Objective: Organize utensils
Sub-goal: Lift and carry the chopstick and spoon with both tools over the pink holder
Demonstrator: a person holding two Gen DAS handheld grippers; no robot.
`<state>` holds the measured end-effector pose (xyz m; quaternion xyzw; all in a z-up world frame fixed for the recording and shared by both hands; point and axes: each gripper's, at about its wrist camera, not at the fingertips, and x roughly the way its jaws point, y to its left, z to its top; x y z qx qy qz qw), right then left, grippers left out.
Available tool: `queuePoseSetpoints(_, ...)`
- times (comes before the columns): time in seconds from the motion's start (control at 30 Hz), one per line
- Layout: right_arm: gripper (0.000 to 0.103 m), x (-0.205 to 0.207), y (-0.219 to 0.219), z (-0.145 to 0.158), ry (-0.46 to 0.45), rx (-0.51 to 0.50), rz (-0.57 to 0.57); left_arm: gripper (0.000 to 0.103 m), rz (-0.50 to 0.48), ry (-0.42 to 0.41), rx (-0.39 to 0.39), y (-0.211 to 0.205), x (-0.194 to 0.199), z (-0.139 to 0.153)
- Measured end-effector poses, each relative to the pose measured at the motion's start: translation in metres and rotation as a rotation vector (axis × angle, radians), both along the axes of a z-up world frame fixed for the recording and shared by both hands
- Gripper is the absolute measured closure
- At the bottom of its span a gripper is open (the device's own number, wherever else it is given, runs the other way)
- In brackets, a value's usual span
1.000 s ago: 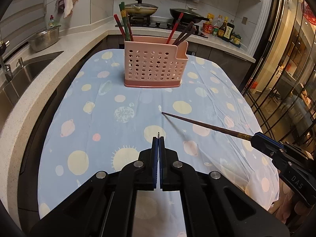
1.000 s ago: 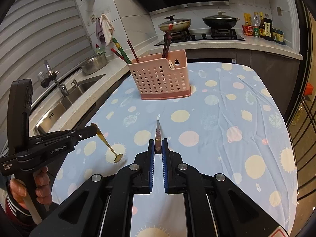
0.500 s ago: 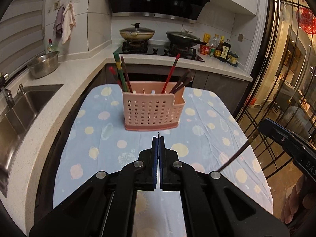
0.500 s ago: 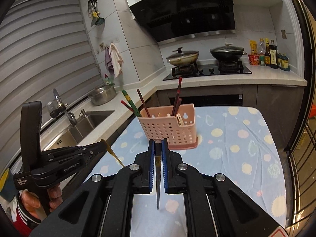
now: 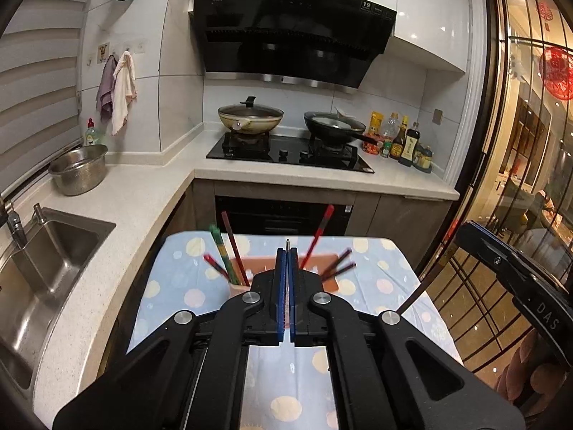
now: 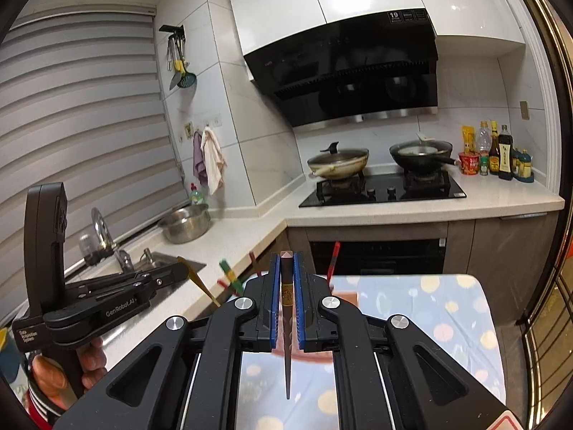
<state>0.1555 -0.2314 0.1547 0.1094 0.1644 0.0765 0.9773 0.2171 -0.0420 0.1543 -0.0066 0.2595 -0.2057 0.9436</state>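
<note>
Your left gripper [image 5: 287, 251] is clamped on a thin metal-tipped utensil [image 5: 287, 242]; only the tip shows above the blue pads in its own view. From the right wrist view, that utensil [image 6: 200, 281] runs as a slim golden shaft slanting down from the closed jaws of the left gripper [image 6: 182, 268]. What kind of utensil it is you cannot tell.

Your right gripper [image 6: 286, 258] is closed on a dark brown chopstick [image 6: 286, 294]. Its blunt end sits level with the fingertips; the tapered end points down toward the camera. In the left wrist view the same chopstick [image 5: 417, 292] hangs down and left from the right gripper [image 5: 465, 231].

The pink utensil holder [image 5: 331, 285] stands on the surface [image 5: 179, 286], which is covered by a light blue cloth with pale dots. It is mostly hidden behind the left gripper's fingers. Red chopsticks [image 5: 234, 247], a green one [image 5: 224, 251] and dark ones [image 5: 336, 261] stick up out of it, leaning outward. They look blurred.

Your left hand [image 6: 53, 376] wraps the handle at the lower left of the right wrist view.

Behind the surface: a steel sink [image 5: 46, 268], a metal bowl [image 5: 78, 168], a hob with two pans [image 5: 250, 118], and sauce bottles [image 5: 404, 143].
</note>
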Motion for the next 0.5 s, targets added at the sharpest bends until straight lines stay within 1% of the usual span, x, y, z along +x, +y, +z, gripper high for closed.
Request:
queuePoseSetpoints(0.17, 0.096, 0.032, -0.004, 0.019, -0.045, 0.024, -0.015, 0.102, -0.001, -0.024, -0.022, -0.002, 0.024, 0.017)
queuePoseSetpoints(0.27, 0.096, 0.05, -0.006, 0.029, -0.072, 0.039, -0.032, 0.103, 0.003, -0.029, -0.025, -0.005, 0.037, 0.022)
queuePoseSetpoints(0.37, 0.096, 0.066, -0.004, 0.033, -0.086, 0.042, -0.055, 0.102, 0.003, -0.025, -0.024, -0.008, 0.05, 0.023)
queuePoseSetpoints(0.5, 0.096, 0.087, -0.005, 0.027, -0.072, 0.051, -0.067, 0.102, 0.002, -0.008, -0.017, -0.012, 0.062, 0.015)
